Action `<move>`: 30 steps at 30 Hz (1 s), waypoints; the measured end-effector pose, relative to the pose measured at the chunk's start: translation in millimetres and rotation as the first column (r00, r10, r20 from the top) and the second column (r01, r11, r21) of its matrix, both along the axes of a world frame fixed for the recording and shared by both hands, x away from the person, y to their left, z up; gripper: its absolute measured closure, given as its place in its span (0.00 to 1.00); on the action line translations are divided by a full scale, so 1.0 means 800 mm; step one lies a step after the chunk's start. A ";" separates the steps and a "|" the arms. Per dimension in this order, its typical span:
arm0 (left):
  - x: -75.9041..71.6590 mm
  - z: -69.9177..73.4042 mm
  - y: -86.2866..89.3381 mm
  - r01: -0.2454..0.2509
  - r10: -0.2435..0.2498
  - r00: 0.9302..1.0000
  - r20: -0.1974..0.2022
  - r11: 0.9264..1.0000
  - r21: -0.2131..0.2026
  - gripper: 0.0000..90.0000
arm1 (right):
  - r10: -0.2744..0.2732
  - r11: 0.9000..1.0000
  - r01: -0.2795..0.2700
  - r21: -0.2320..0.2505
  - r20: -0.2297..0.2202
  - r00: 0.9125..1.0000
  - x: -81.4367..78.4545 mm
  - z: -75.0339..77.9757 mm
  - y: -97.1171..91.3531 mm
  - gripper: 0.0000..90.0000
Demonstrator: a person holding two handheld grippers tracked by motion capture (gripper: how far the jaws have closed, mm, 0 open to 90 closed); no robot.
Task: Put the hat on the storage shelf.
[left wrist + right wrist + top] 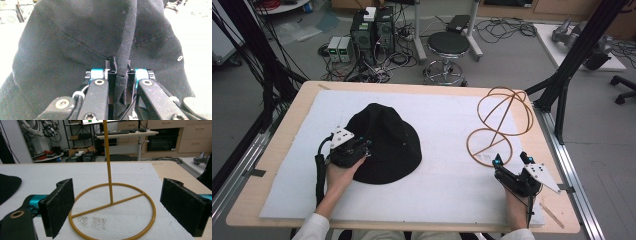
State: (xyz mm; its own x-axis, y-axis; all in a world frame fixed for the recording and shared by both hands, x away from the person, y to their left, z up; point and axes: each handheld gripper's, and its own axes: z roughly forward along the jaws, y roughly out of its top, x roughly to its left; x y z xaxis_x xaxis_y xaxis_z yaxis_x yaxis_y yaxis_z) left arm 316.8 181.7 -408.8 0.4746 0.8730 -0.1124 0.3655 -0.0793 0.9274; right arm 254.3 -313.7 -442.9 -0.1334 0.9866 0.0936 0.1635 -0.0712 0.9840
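1. Black hat [384, 145] lies on the white mat [442, 185], brim pinched tight in the left gripper [362, 146] at its 9 o'clock edge.
2. Right gripper [512, 161] waits spread wide at the wire stand's [499, 122] 6 o'clock.
3. Hanging the hat there looks undone.

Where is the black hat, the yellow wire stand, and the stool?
black hat [384, 137], high view, on its crown.
yellow wire stand [109, 165], right gripper view, on its upright post.
stool [448, 44], high view, on its round seat.
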 end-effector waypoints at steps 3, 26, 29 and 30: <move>0.000 0.000 0.002 0.007 -0.007 1.000 0.000 1.000 0.001 0.96 | 0.003 1.000 -0.003 0.002 0.000 1.000 0.000 0.000 0.000 0.13; -0.011 0.013 -0.002 0.025 -0.028 0.991 0.128 0.999 0.022 0.96 | -0.005 1.000 0.005 0.003 0.001 1.000 -0.001 0.001 -0.001 0.13; -0.012 0.021 -0.004 0.025 -0.024 0.986 0.166 1.000 0.000 0.96 | -0.005 1.000 0.005 -0.003 0.011 1.000 -0.003 0.002 -0.001 0.13; -0.012 0.024 -0.004 0.030 -0.028 0.983 0.180 1.000 -0.007 0.96 | -0.005 1.000 0.005 -0.003 0.011 1.000 -0.003 0.002 -0.001 0.13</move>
State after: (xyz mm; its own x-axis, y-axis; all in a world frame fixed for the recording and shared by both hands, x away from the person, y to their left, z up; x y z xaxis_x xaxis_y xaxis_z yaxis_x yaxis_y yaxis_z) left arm 307.4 178.2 -389.2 0.5131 0.8578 -0.0307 0.1902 -0.0787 0.9786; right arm 251.9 -314.2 -441.6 -0.1293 0.9875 0.0896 0.1525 -0.0695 0.9859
